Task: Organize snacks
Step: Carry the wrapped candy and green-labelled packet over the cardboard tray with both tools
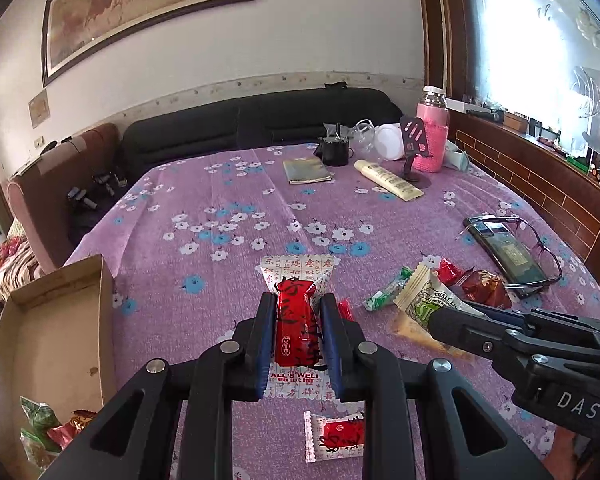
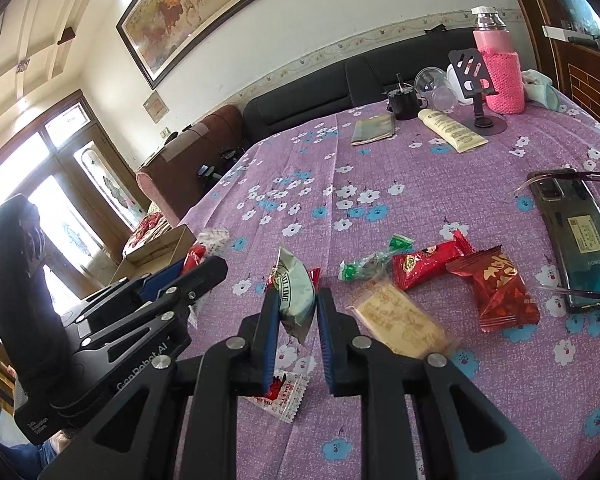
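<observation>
We've got the left gripper (image 1: 298,312) clamped on a red-and-white snack pack (image 1: 296,320); right gripper (image 2: 298,300) pinches a green-white packet (image 2: 296,292) w/ jaws nearly closed.

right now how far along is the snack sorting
Done: a few packets already lie in the cardboard box. In hand: the left tongs grip a red-and-white packet, the right tongs a pale green one. Left: five packets on the cloth, including the red pair.
</observation>
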